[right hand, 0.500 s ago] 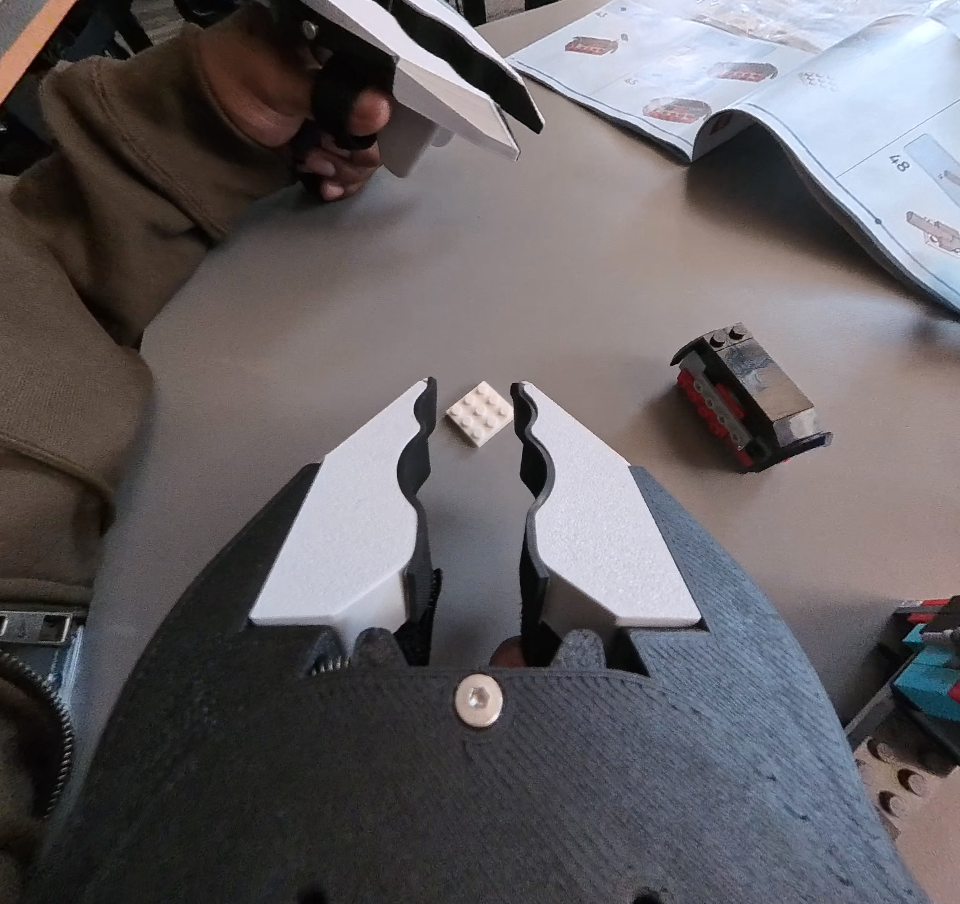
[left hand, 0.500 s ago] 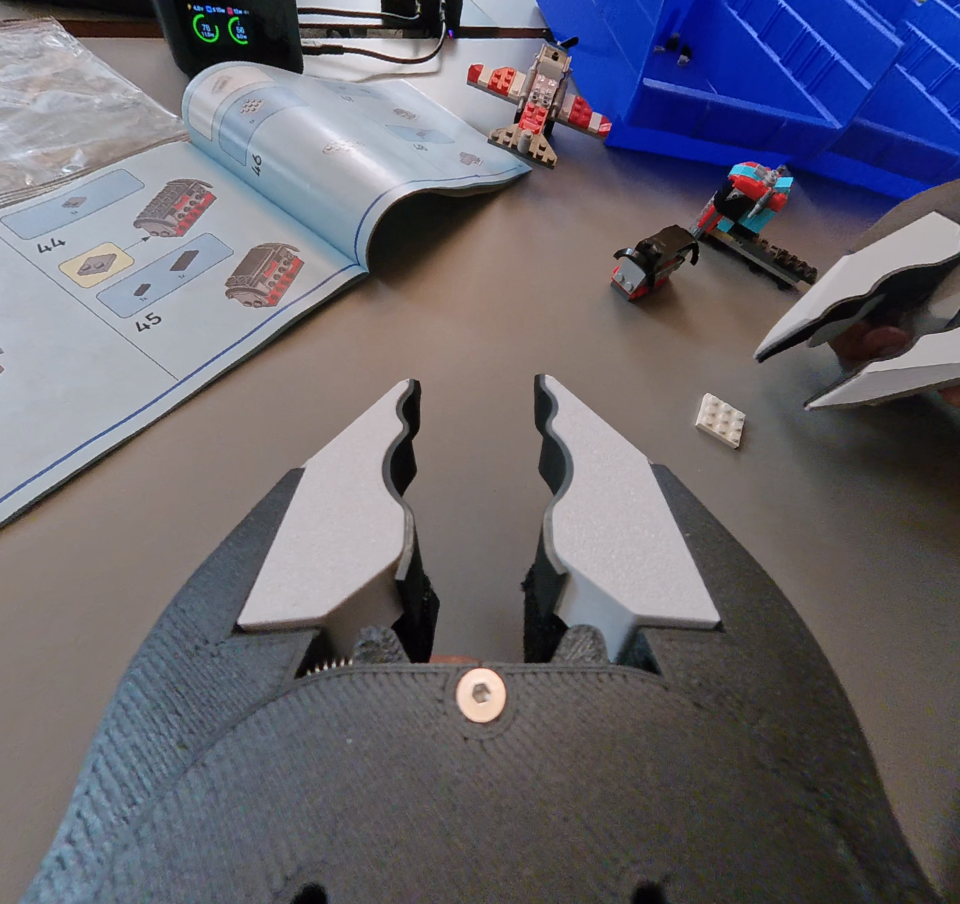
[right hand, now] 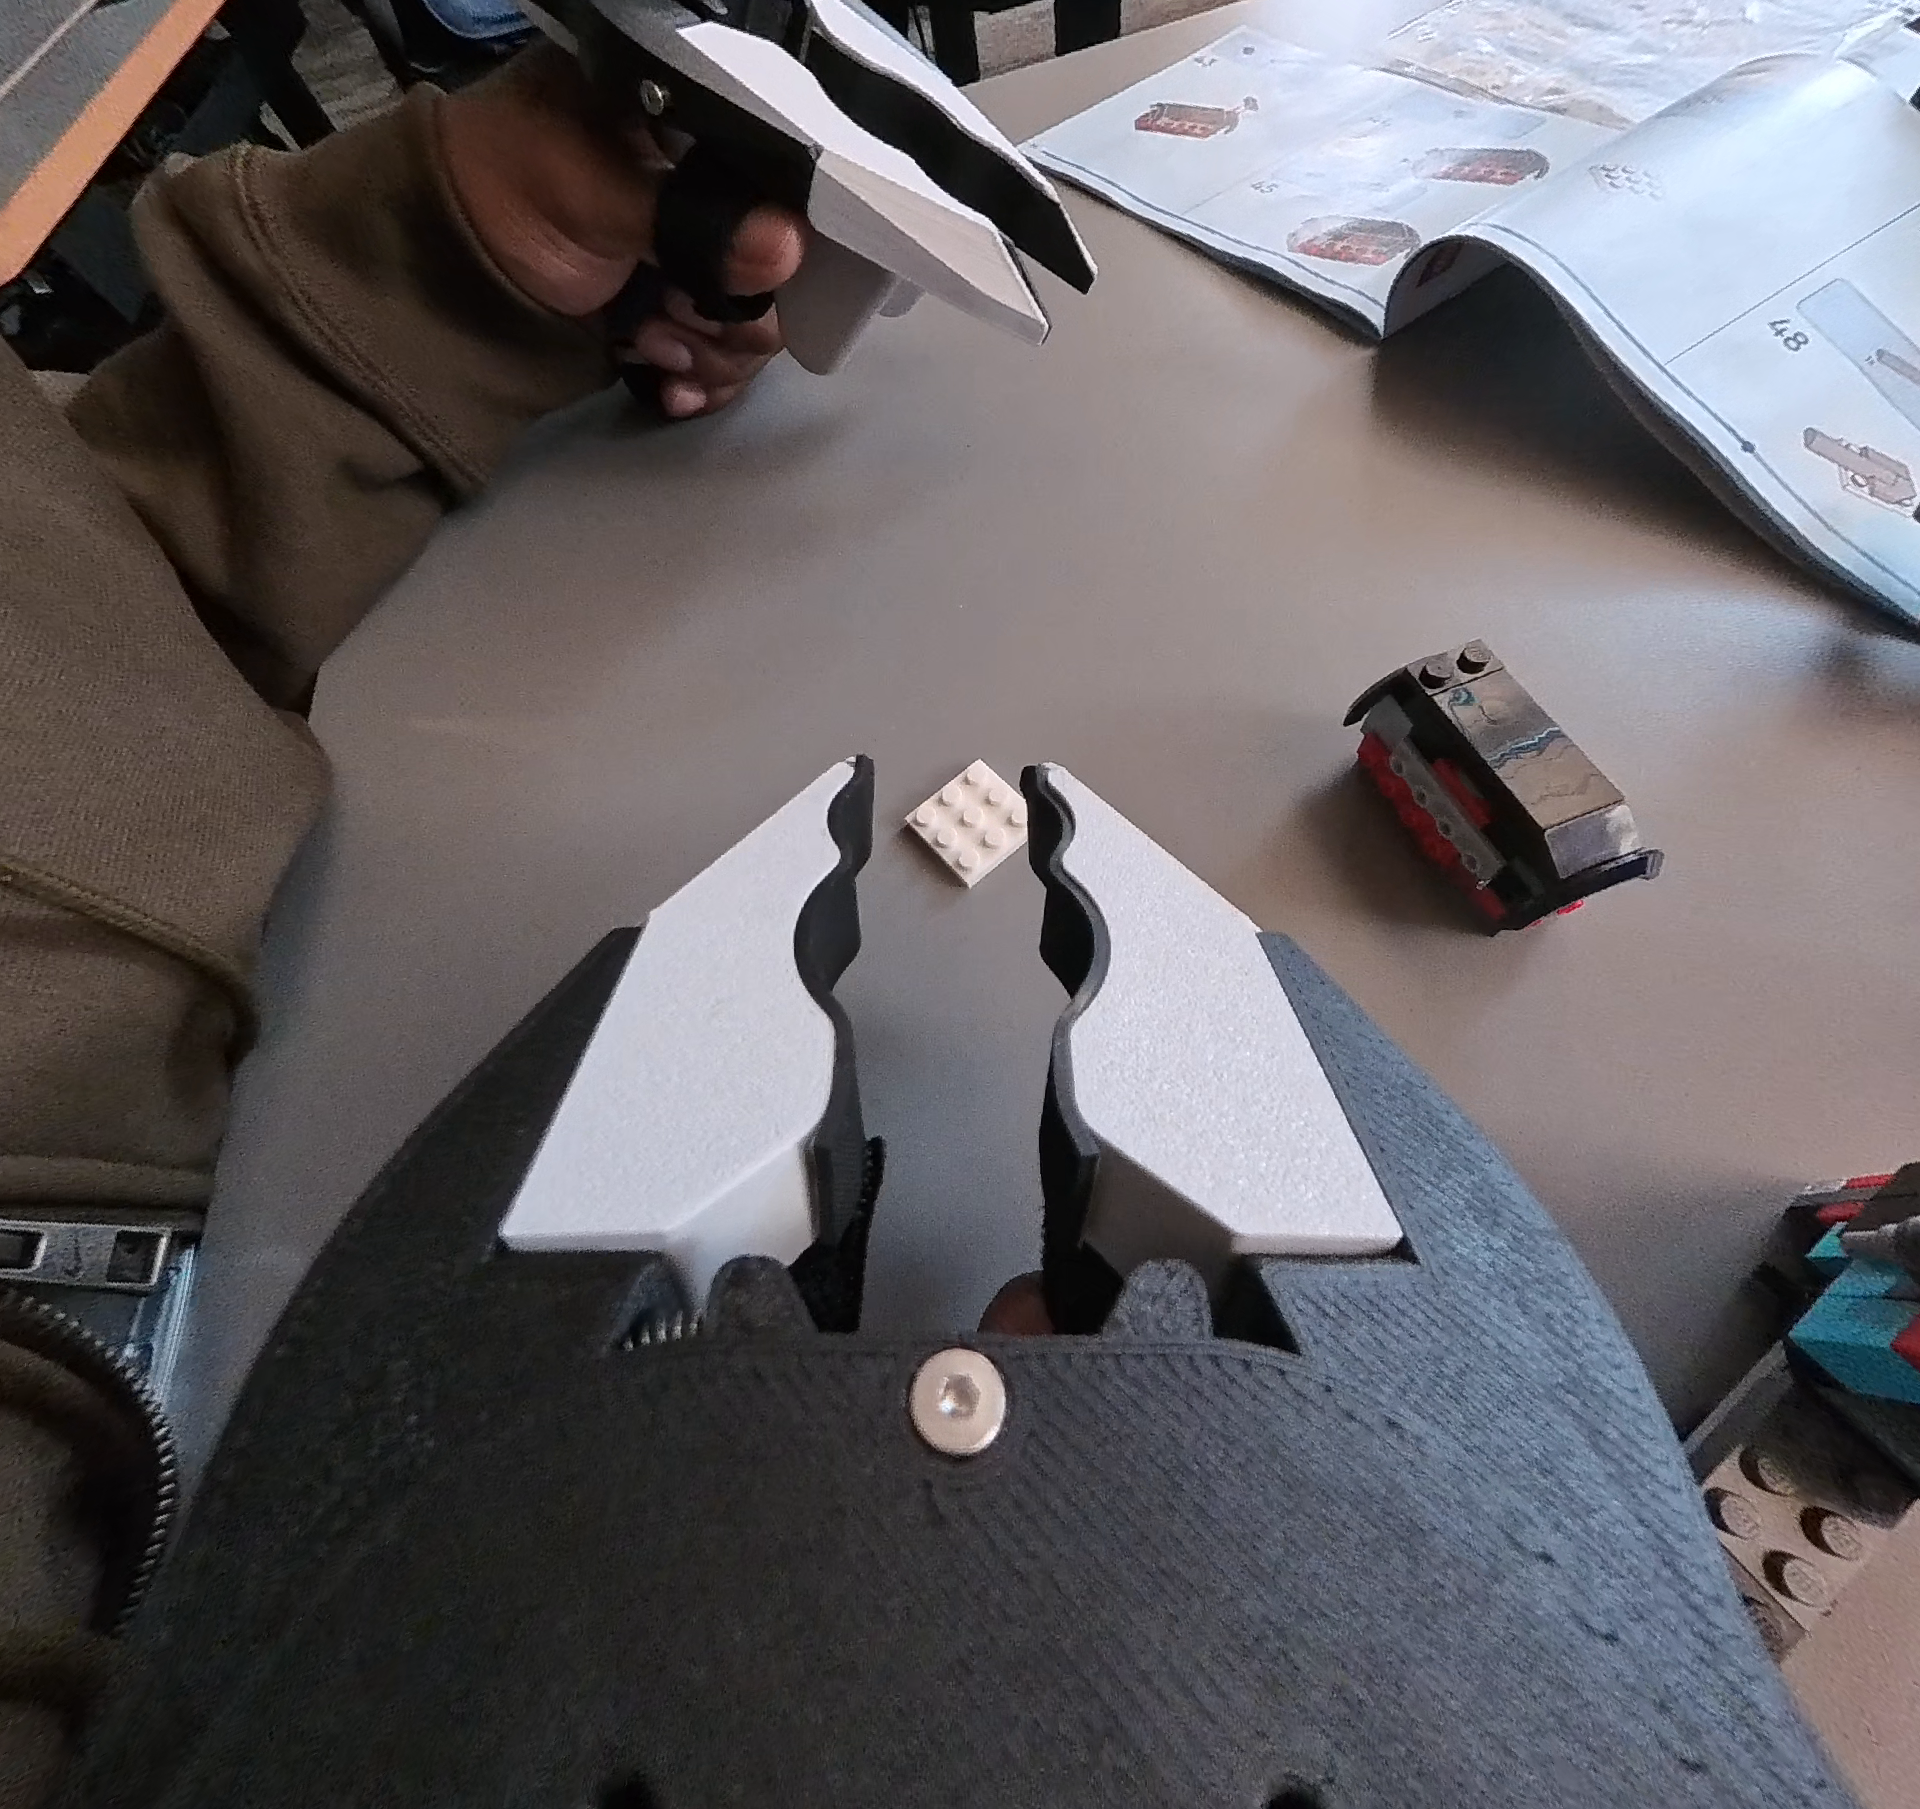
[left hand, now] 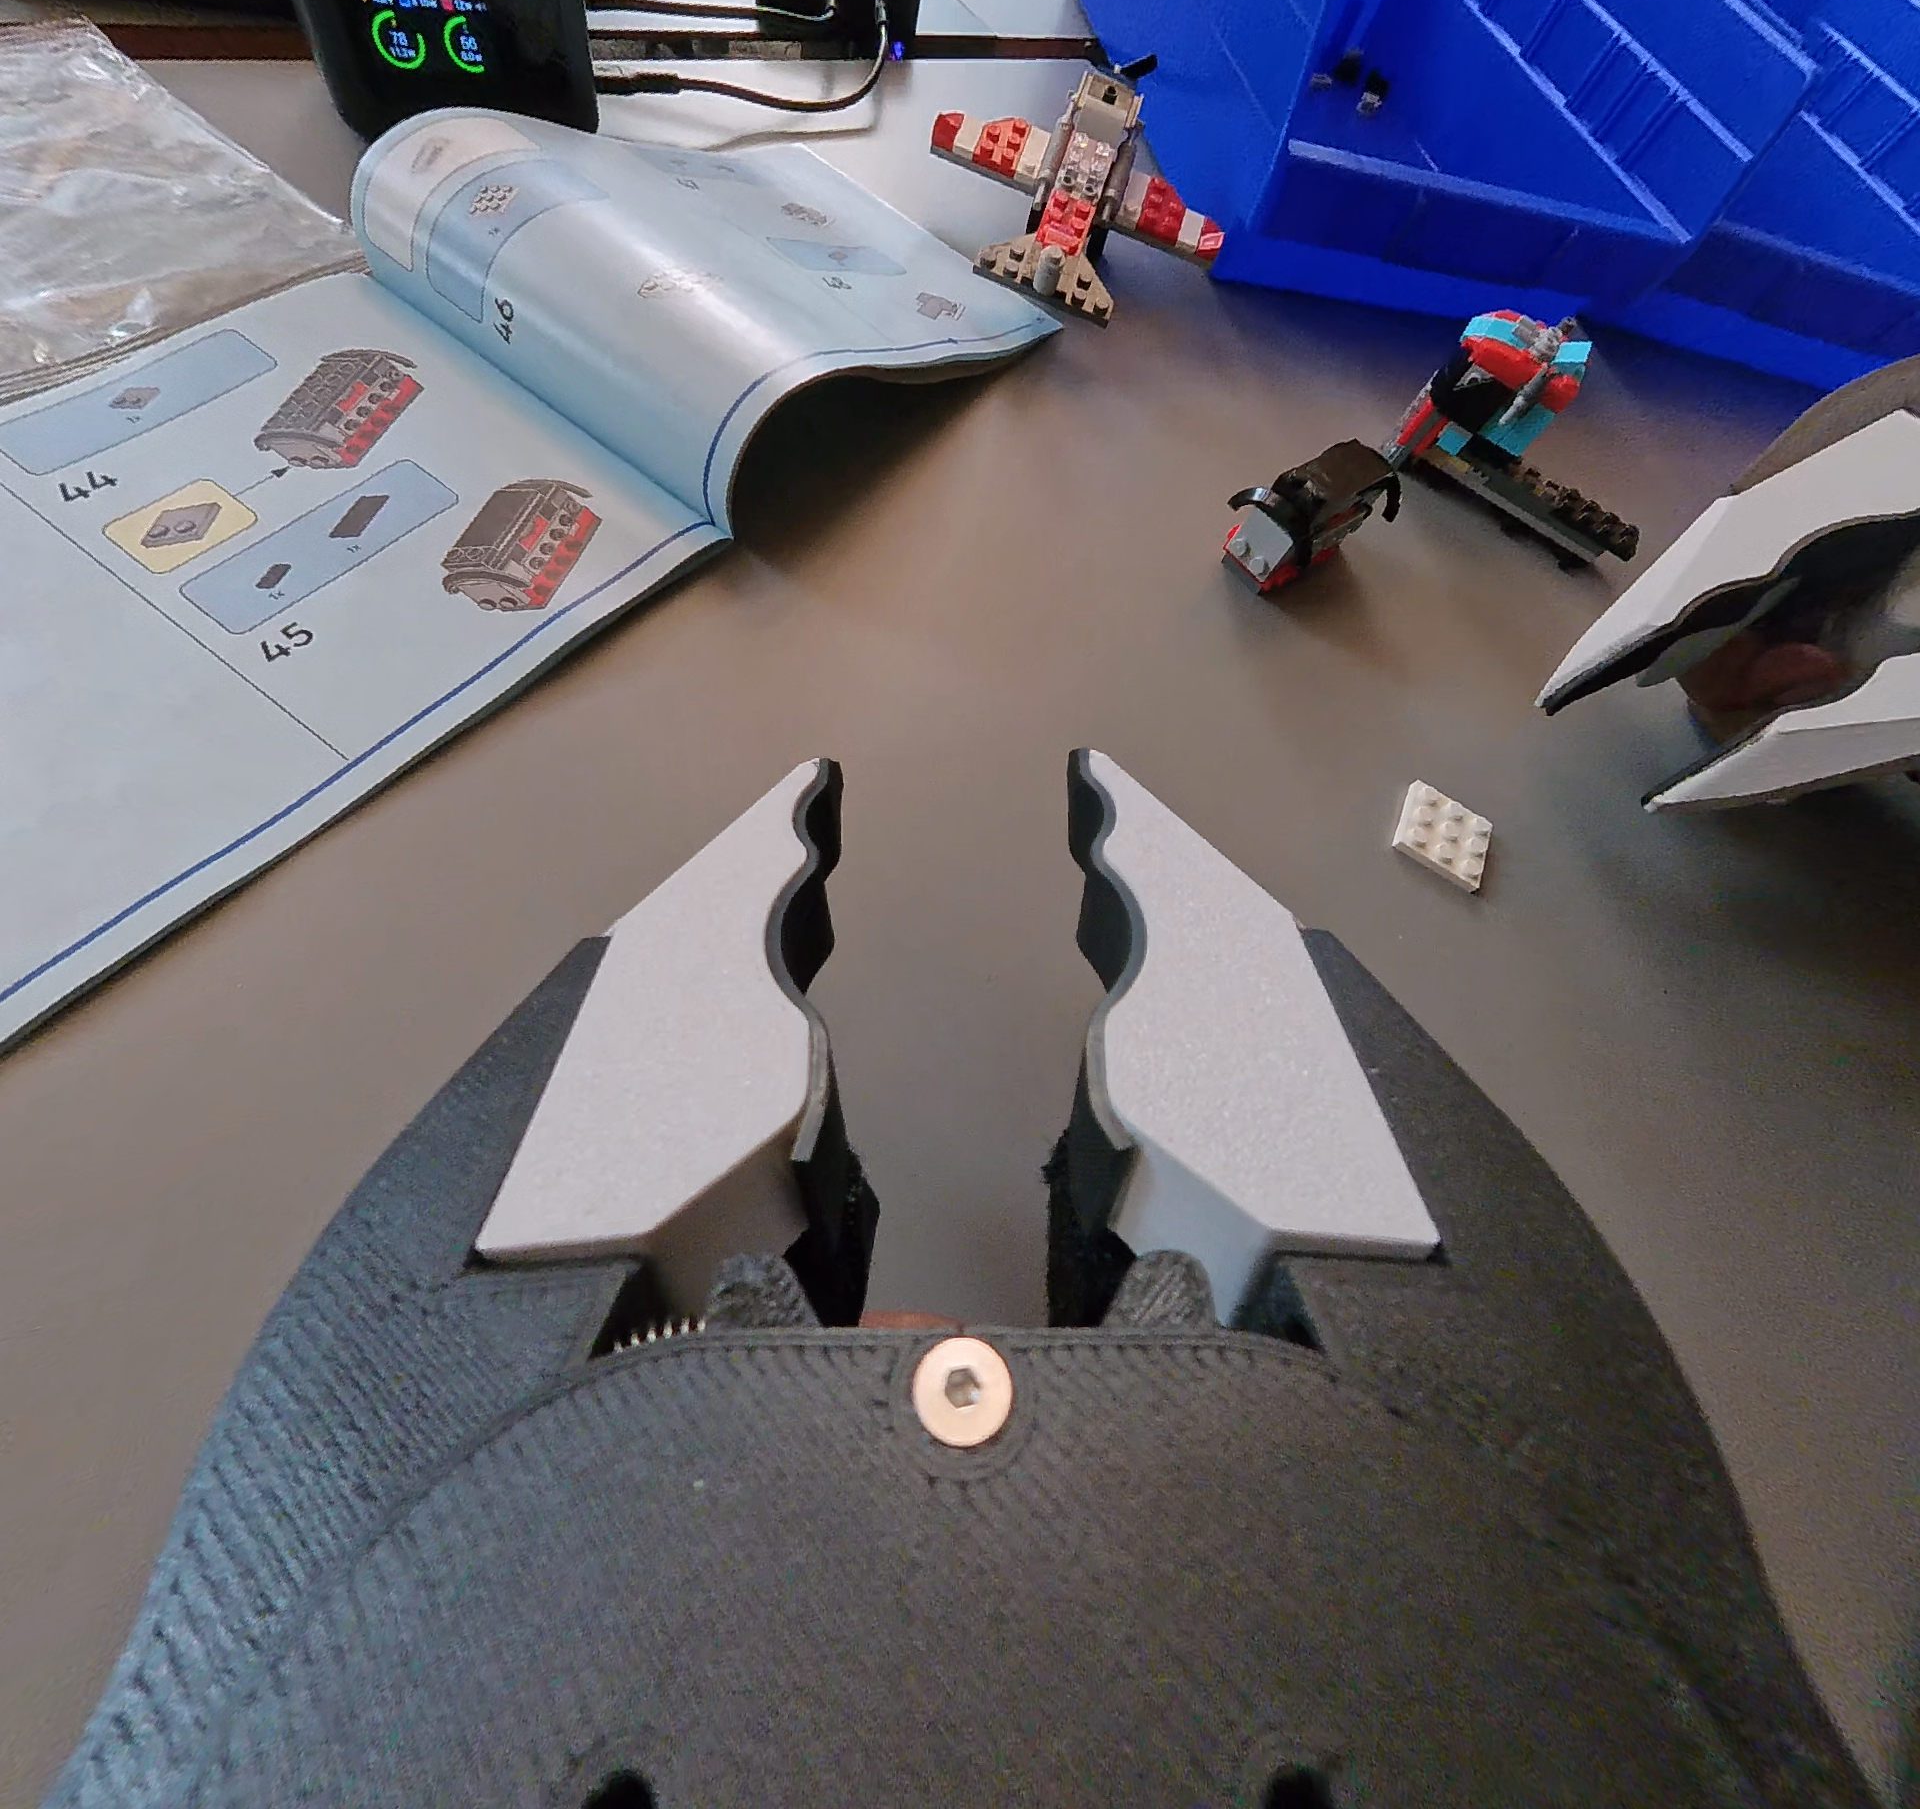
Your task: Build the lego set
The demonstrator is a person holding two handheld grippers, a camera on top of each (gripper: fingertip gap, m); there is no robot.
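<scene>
Right gripper (right hand: pixel 940 772) spread, fingers either side of a white studded plate (right hand: pixel 966 822) lying flat on the bench (right hand: pixel 727 616), lower centre of frame; pads not pressing it, apparently lined up to straddle it. Left gripper (left hand: pixel 954 762) spread over bare bench, holding nothing. Black-and-red brick model (right hand: pixel 1496 783) at right; open booklet (left hand: pixel 312 512) at upper left.
</scene>
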